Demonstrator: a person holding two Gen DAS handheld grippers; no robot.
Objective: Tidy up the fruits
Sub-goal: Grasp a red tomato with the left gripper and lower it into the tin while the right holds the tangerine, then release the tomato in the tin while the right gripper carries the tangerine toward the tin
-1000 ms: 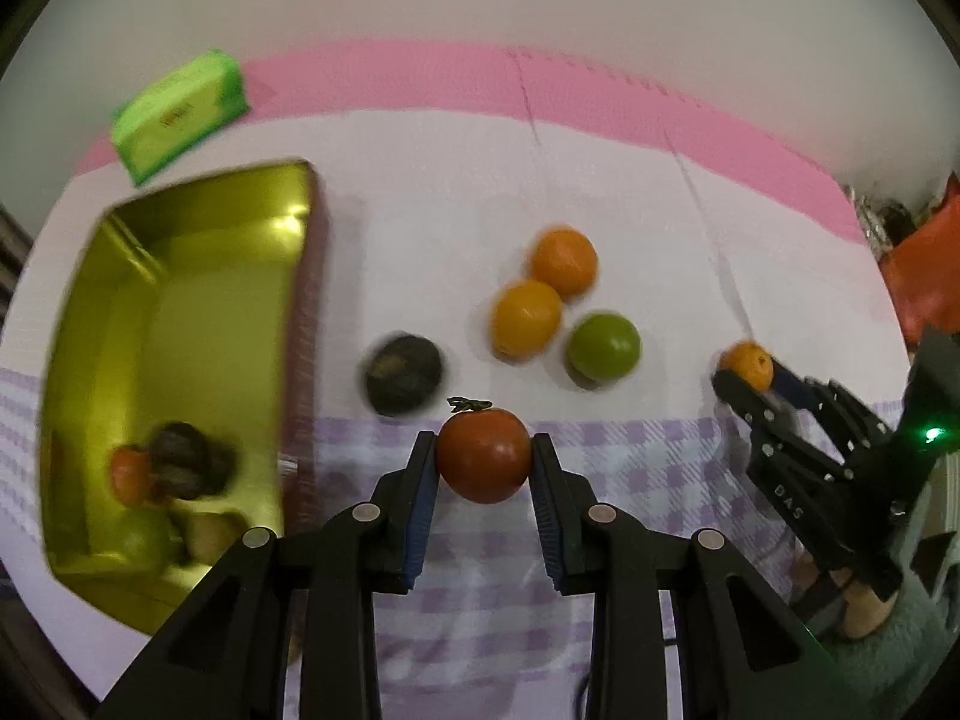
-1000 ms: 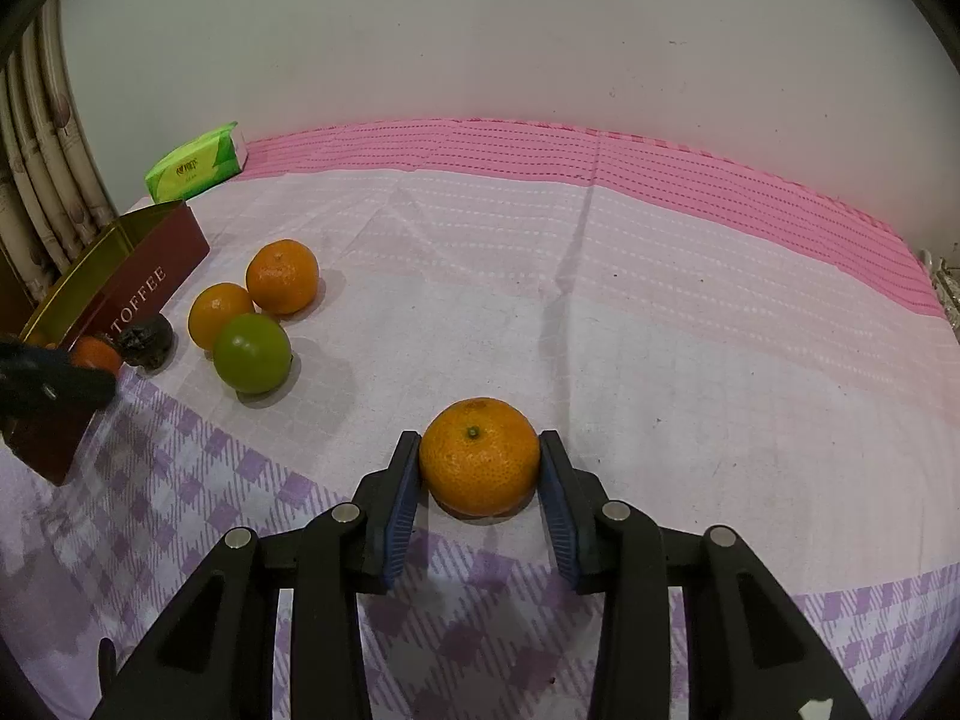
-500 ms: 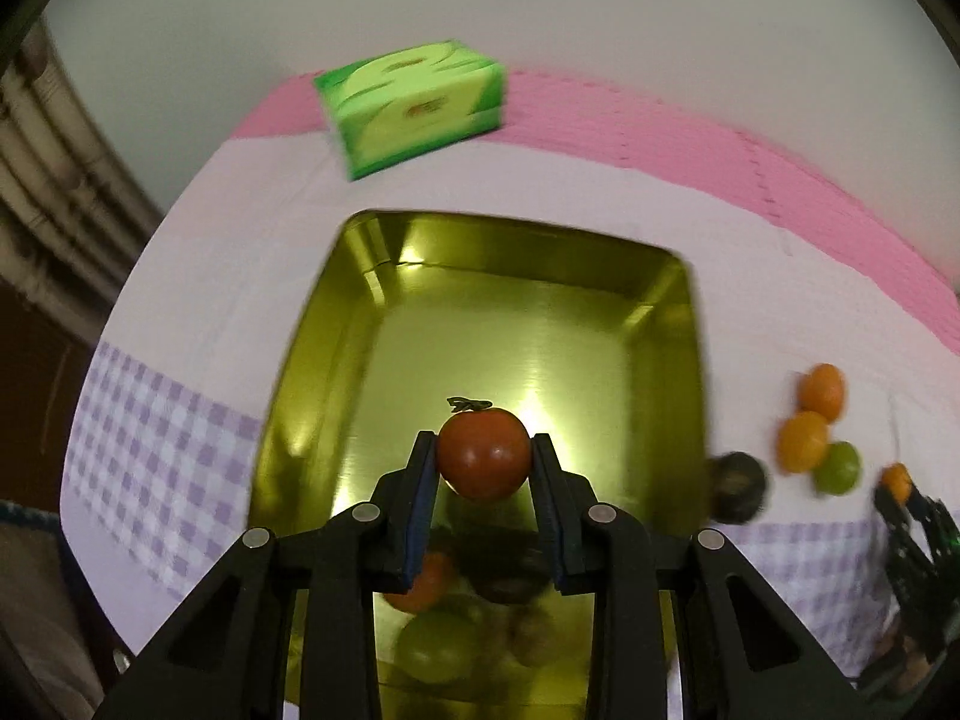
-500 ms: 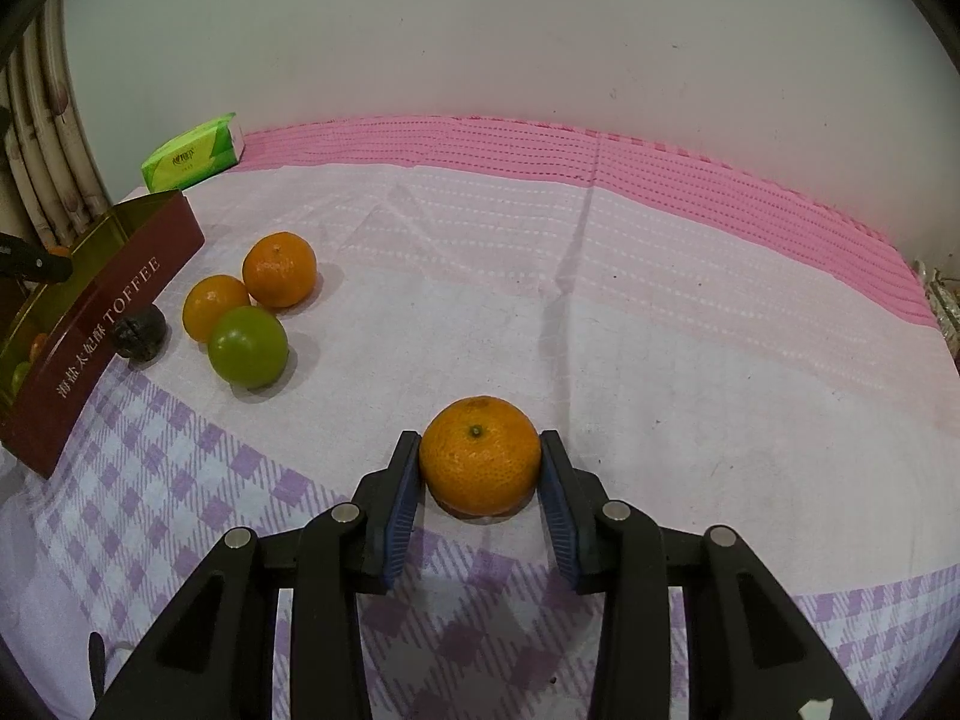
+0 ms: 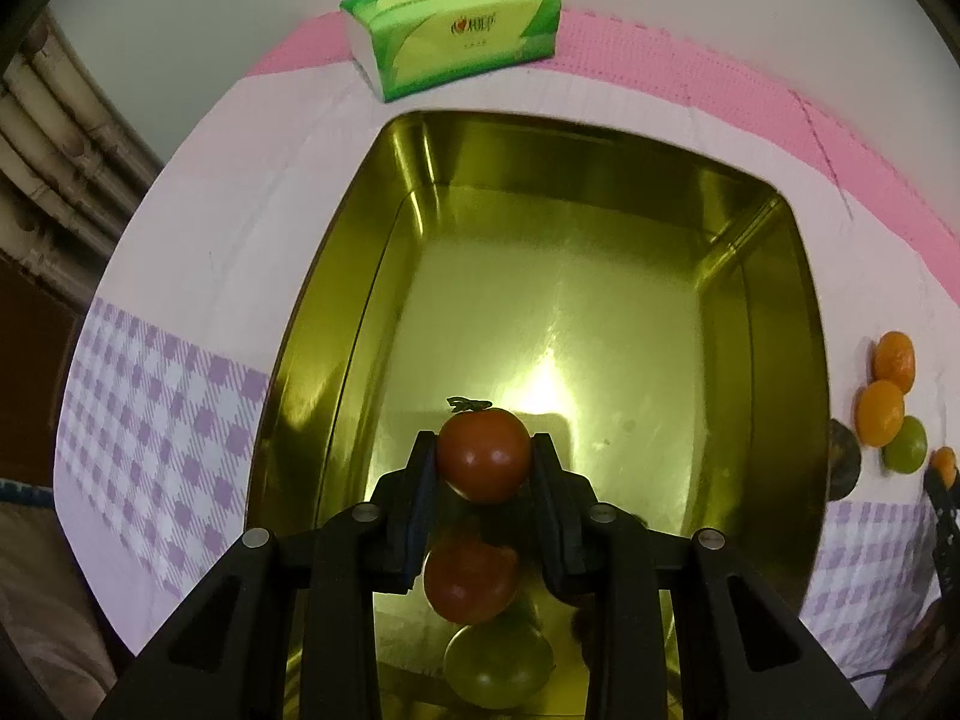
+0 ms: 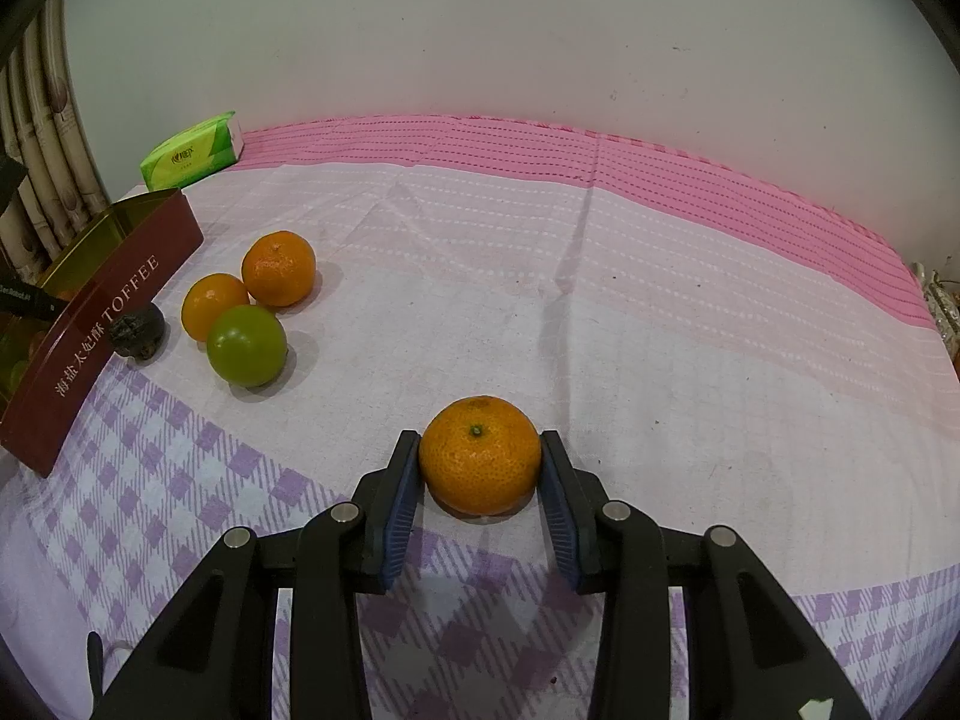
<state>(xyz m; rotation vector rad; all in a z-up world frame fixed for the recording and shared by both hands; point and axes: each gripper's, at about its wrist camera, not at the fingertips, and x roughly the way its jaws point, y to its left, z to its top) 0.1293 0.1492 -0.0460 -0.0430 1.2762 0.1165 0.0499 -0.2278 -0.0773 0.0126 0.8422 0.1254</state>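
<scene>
Left wrist view: our left tongs [image 5: 483,468], clenched on tomato [image 5: 483,461], have swung over tin [image 5: 774,324] — drop looks imminent; right tongs [image 6: 479,468] clasp orange [image 6: 479,455].

green fruit [image 5: 498,663] below the left gripper [image 5: 483,461] half hidden by its fingers, dark fruit [image 5: 843,461] far right cut by the tin [image 5: 807,324] wall, tin insides barely visible left of the right gripper [image 6: 480,459]

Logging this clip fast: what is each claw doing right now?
Left claw: closed on the red tomato, over the gold tin.
Right claw: closed on the orange.
</scene>
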